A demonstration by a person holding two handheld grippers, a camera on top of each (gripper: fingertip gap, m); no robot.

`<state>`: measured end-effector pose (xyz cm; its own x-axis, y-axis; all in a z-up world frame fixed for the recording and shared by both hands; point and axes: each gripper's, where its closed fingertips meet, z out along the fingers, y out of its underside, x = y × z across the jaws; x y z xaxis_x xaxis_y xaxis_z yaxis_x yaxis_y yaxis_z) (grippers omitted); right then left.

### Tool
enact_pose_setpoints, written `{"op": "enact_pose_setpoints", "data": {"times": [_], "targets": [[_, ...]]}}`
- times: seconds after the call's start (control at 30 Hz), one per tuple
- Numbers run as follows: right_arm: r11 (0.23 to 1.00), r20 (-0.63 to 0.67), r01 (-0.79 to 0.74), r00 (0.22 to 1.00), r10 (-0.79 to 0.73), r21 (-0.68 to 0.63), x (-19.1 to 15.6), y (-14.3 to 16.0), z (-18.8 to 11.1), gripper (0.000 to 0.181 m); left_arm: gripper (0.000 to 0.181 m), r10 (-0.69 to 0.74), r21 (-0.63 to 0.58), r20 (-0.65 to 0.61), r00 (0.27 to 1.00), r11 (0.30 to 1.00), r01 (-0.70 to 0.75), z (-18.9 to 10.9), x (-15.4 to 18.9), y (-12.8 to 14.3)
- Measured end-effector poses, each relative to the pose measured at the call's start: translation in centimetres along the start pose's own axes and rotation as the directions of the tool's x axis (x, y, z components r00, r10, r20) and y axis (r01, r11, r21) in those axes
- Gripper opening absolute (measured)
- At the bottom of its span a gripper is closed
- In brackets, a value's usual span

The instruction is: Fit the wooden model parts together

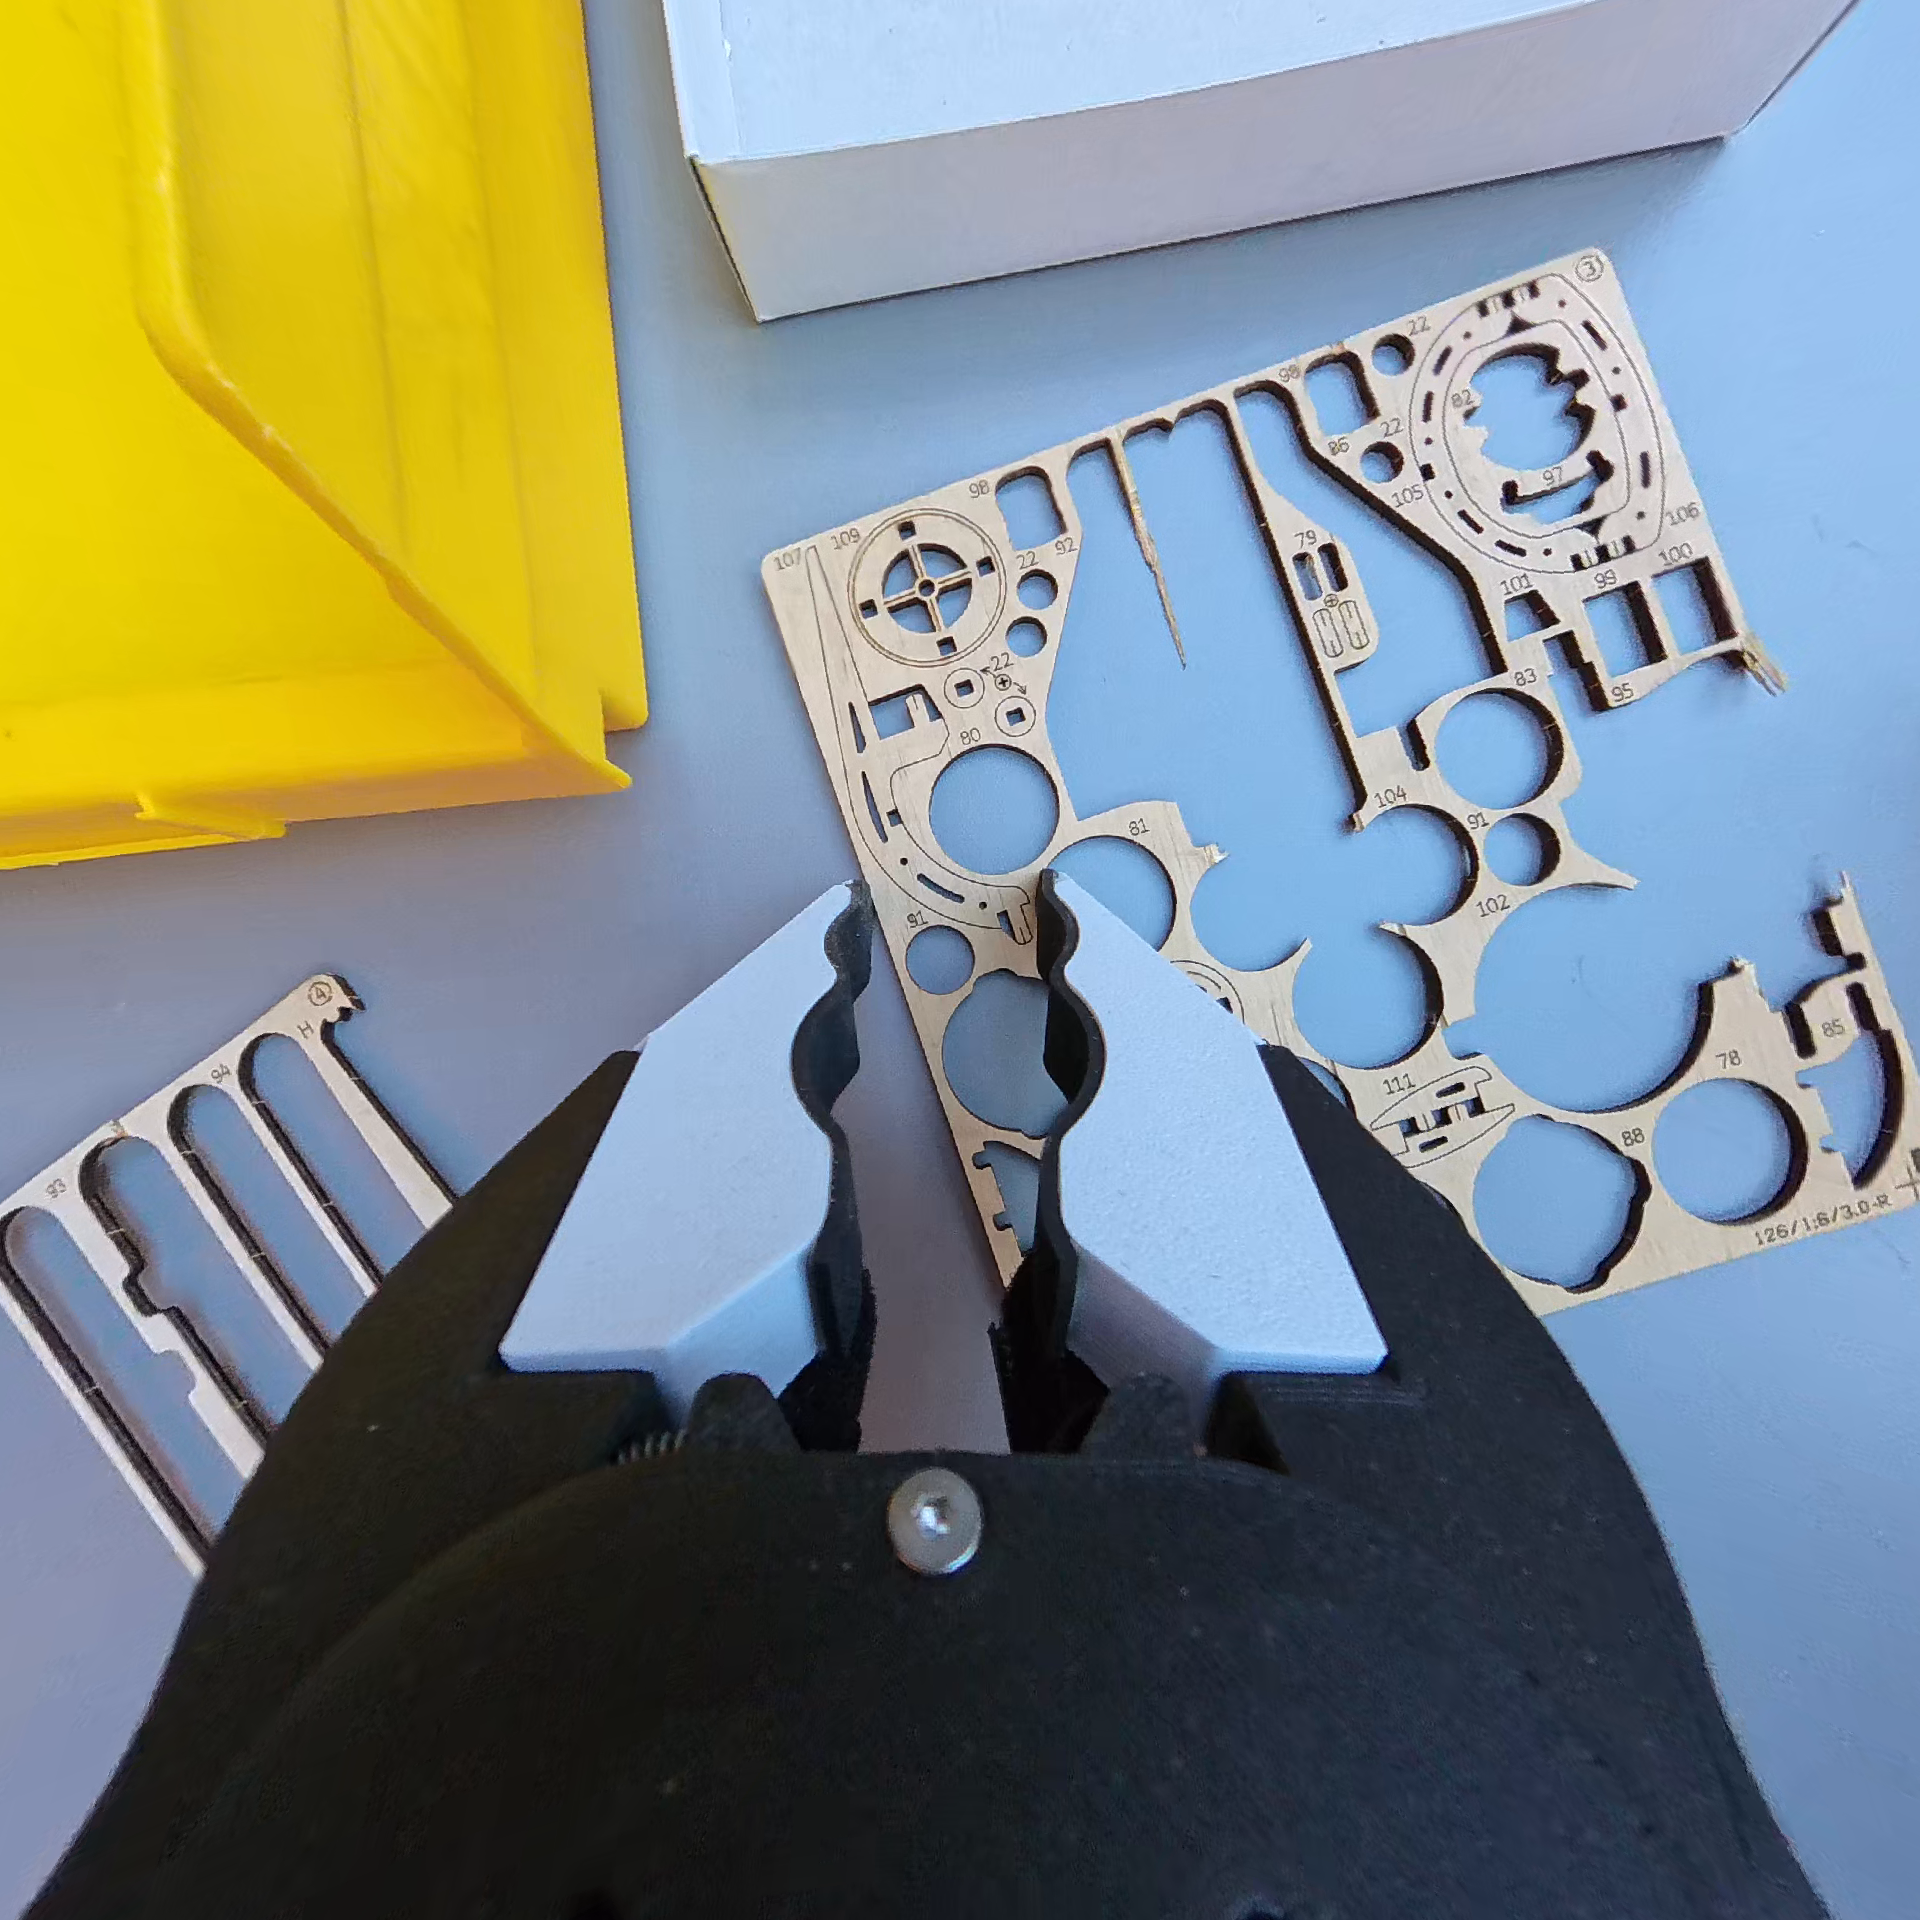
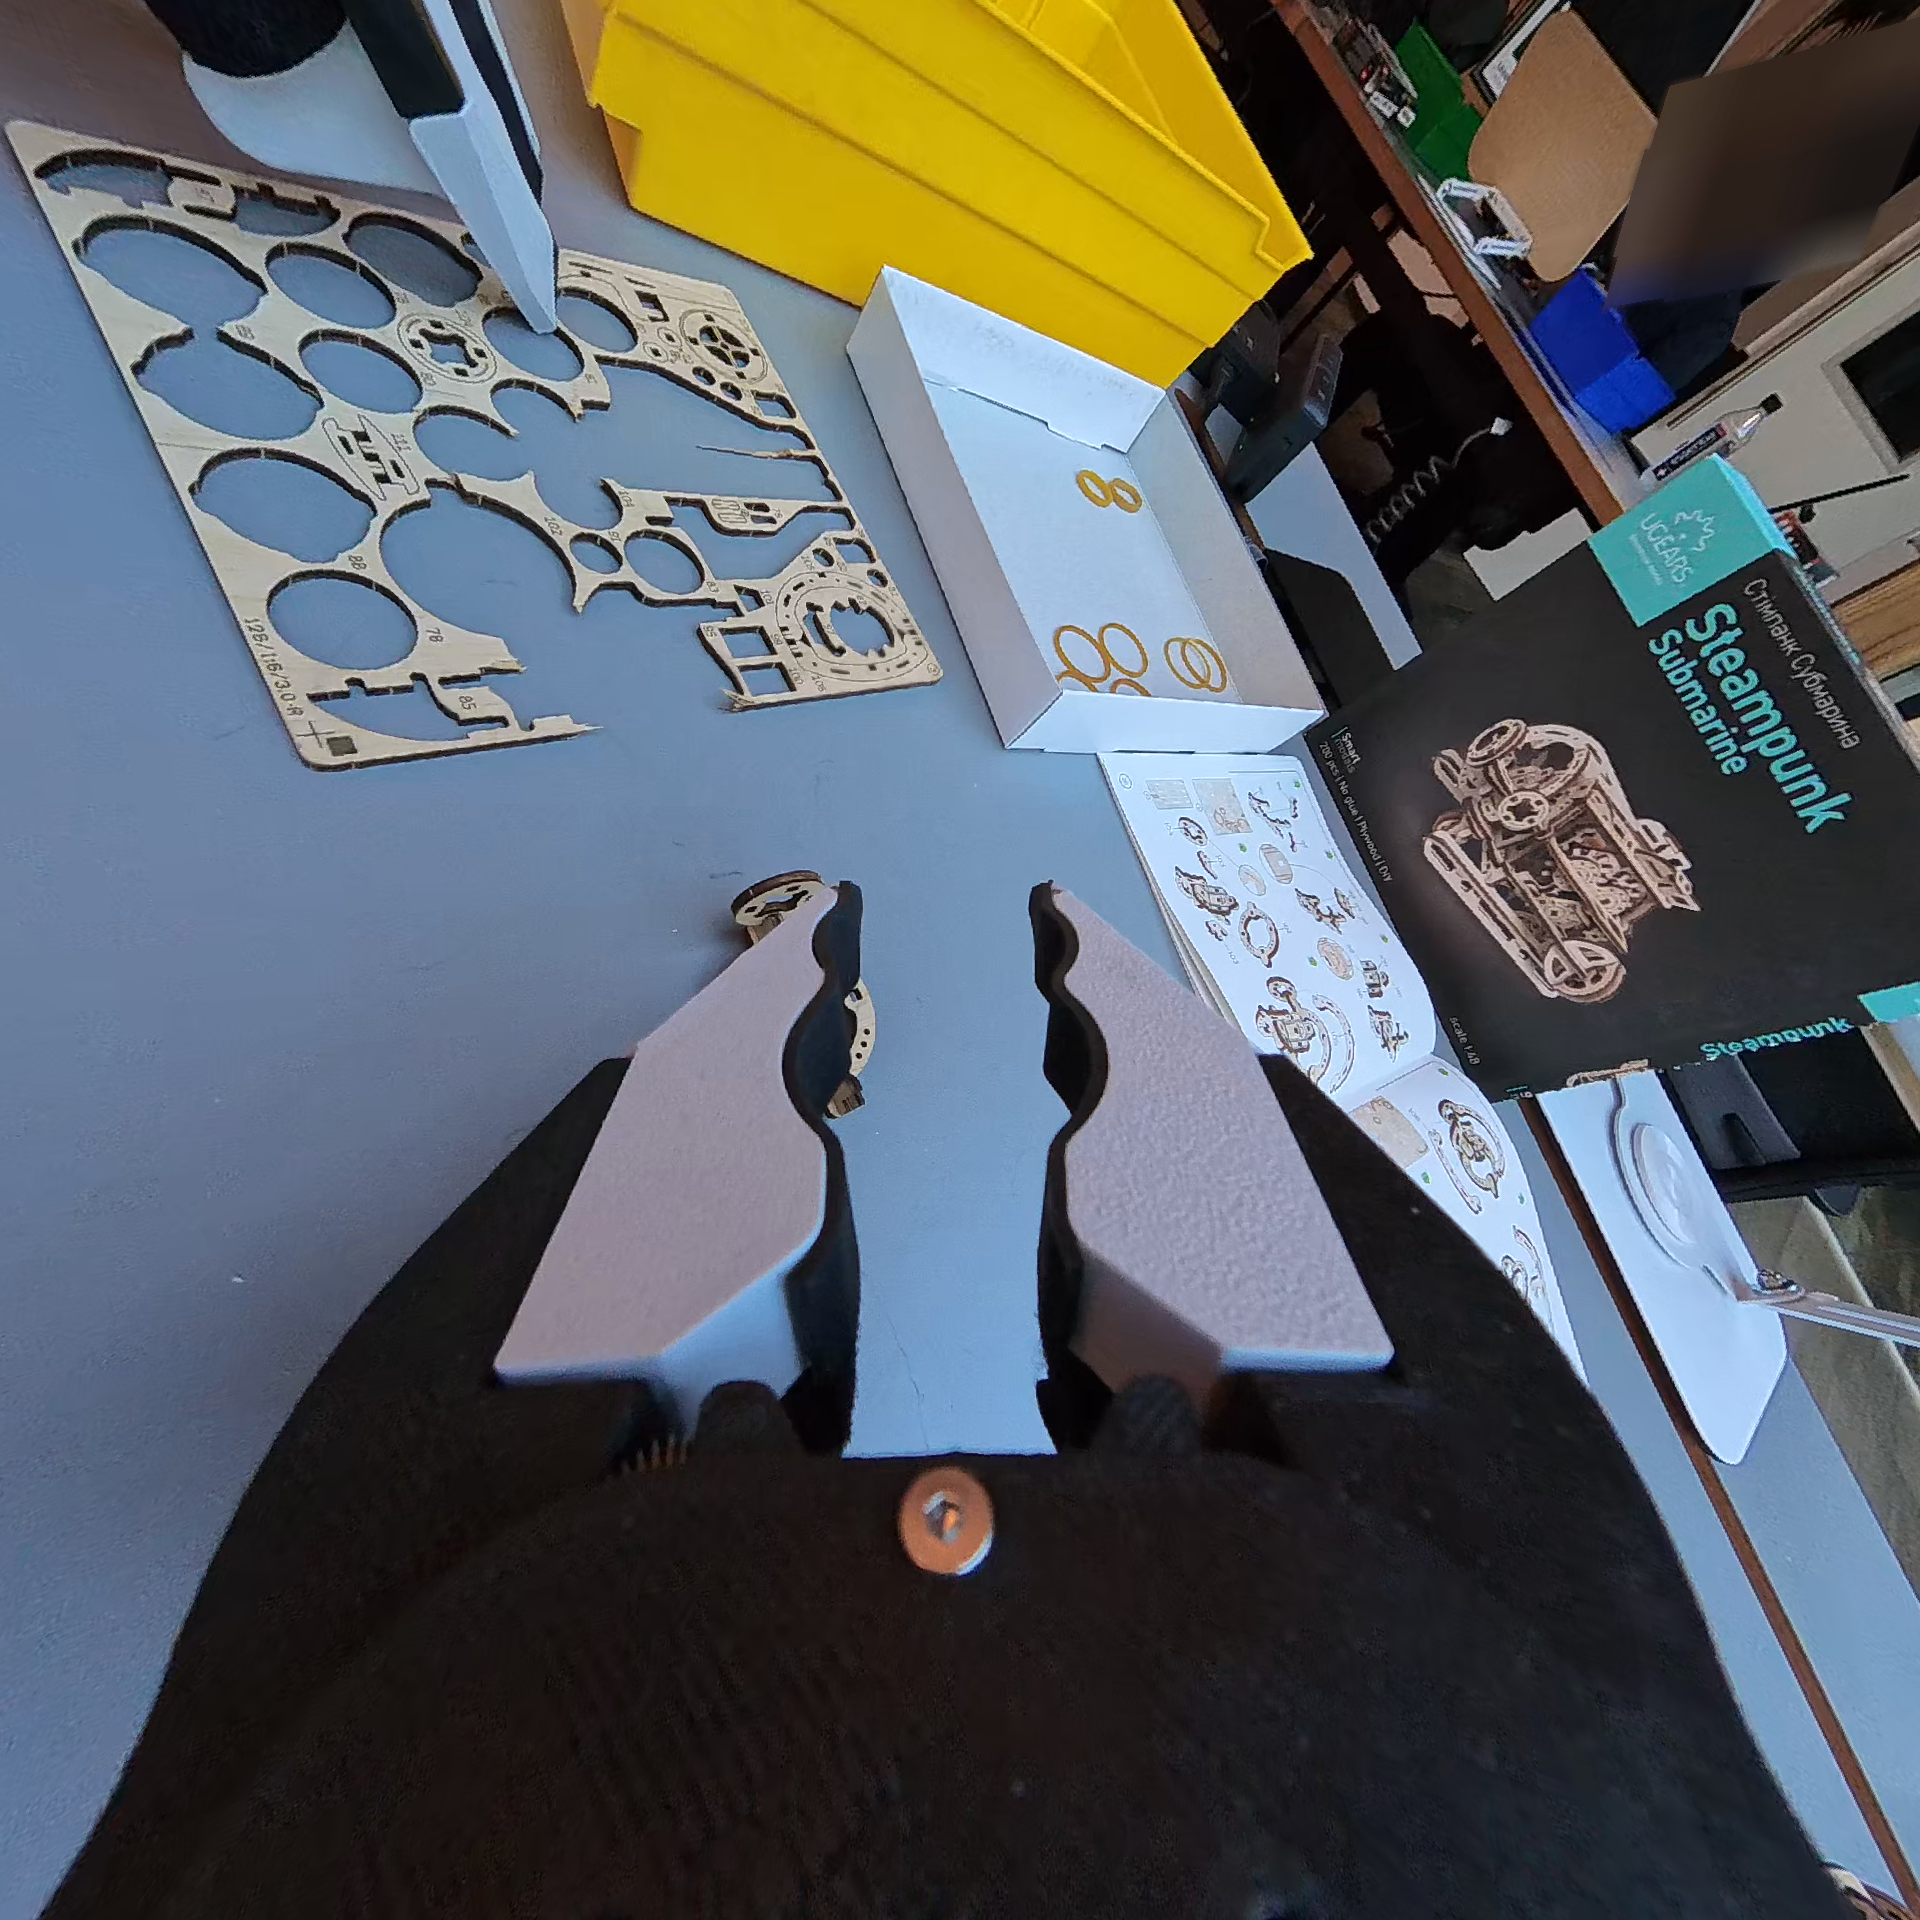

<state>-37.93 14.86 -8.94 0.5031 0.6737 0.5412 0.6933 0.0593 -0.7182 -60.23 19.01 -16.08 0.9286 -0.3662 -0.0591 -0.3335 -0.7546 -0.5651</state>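
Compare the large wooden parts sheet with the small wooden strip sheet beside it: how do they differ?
The large sheet has mostly round cut-outs; the small sheet has long narrow slots. The large sheet lies under the left gripper fingertips; the small sheet lies to its left, partly hidden. Both are pale plywood, flat on the grey table.

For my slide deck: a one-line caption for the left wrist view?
Open left gripper poised over a mostly punched-out wooden parts sheet on the grey table.

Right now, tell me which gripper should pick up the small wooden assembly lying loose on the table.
Right. The right gripper is open with the small wooden assembly just beside its left finger. The left gripper is away over the large wooden sheet.
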Motion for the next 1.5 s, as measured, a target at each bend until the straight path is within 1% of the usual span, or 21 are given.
{"op": "enact_pose_setpoints", "data": {"times": [0.13, 0.2, 0.33, 0.43, 0.53, 0.63, 0.7, 0.77, 0.9, 1.03, 1.07, 1.17, 1.23, 1.3, 1.47, 1.5], "targets": [[1.000, 0.002, -0.004, 1.000, 0.004, 0.001, 0.1, 0.0, 0.0, 0.032, 0.030, 0.025, 0.003, -0.001, 1.000, 1.000, -0.025, -0.3, 0.5, 0.1], [0.999, 0.029, -0.036, 0.999, 0.036, 0.020, -0.2, -0.3, -0.1, 0.032, 0.030, 0.037, 0.002, 0.001, 0.999, 0.999, -0.037, -0.4, 0.6, 0.2], [0.978, 0.154, -0.180, 0.975, 0.163, 0.103, -1.2, -2.1, -0.5, 0.033, 0.030, 0.075, 0.008, 0.000, 0.997, 0.997, -0.075, -0.7, 1.2, 0.2], [0.967, 0.225, -0.231, 0.953, 0.202, 0.110, -1.2, -2.9, -0.2, 0.034, 0.030, 0.094, 0.046, 0.011, 0.996, 0.994, -0.094, -1.3, 1.6, -0.3], [0.964, 0.329, -0.249, 0.921, 0.208, 0.090, -1.5, -4.1, 1.0, 0.038, 0.030, 0.131, 0.088, 0.025, 0.991, 0.987, -0.132, -2.0, 2.3, -0.7], [0.978, 0.411, -0.204, 0.896, 0.166, 0.049, -1.8, -5.0, 3.3, 0.043, 0.030, 0.154, 0.117, 0.024, 0.988, 0.981, -0.156, -2.6, 3.1, -0.8], [0.981, 0.467, -0.194, 0.867, 0.173, -0.003, -2.1, -5.5, 5.1, 0.044, 0.030, 0.169, 0.117, 0.013, 0.985, 0.979, -0.170, -2.8, 3.7, -0.7], [0.982, 0.503, -0.188, 0.846, 0.175, -0.026, -2.4, -6.2, 7.1, 0.045, 0.030, 0.182, 0.127, 0.020, 0.983, 0.975, -0.183, -3.1, 4.0, -0.7], [0.983, 0.542, -0.160, 0.821, 0.183, -0.089, -3.5, -6.8, 10.6, 0.045, 0.030, 0.192, 0.155, 0.027, 0.981, 0.969, -0.194, -3.9, 4.3, -1.0], [0.985, 0.564, -0.078, 0.812, 0.151, -0.151, -4.5, -6.3, 13.0, 0.045, 0.030, 0.195, 0.166, 0.027, 0.980, 0.966, -0.197, -4.6, 4.3, -1.1], [0.985, 0.575, -0.068, 0.804, 0.150, -0.161, -4.7, -6.2, 13.3, 0.045, 0.030, 0.194, 0.166, 0.026, 0.981, 0.967, -0.196, -4.7, 4.2, -1.1], [0.972, 0.645, -0.062, 0.739, 0.196, -0.225, -5.9, -5.7, 13.9, 0.045, 0.030, 0.194, 0.171, 0.032, 0.981, 0.966, -0.196, -4.8, 4.0, -1.1], [0.966, 0.659, -0.029, 0.726, 0.196, -0.255, -6.2, -5.2, 14.3, 0.043, 0.030, 0.188, 0.177, 0.033, 0.982, 0.965, -0.191, -4.7, 3.9, -1.2], [0.965, 0.693, 0.000, 0.696, 0.188, -0.262, -6.8, -5.1, 14.2, 0.029, 0.030, 0.184, 0.175, 0.033, 0.982, 0.967, -0.187, -4.6, 3.8, -1.1], [0.971, 0.685, 0.000, 0.709, 0.169, -0.239, -6.6, -6.0, 14.4, 0.027, 0.030, 0.180, 0.173, 0.047, 0.982, 0.967, -0.186, -4.4, 3.2, -0.9], [0.973, 0.683, -0.005, 0.711, 0.166, -0.231, -6.5, -6.2, 14.3, 0.026, 0.033, 0.176, 0.174, 0.043, 0.983, 0.968, -0.181, -4.4, 3.0, -0.8]]}}
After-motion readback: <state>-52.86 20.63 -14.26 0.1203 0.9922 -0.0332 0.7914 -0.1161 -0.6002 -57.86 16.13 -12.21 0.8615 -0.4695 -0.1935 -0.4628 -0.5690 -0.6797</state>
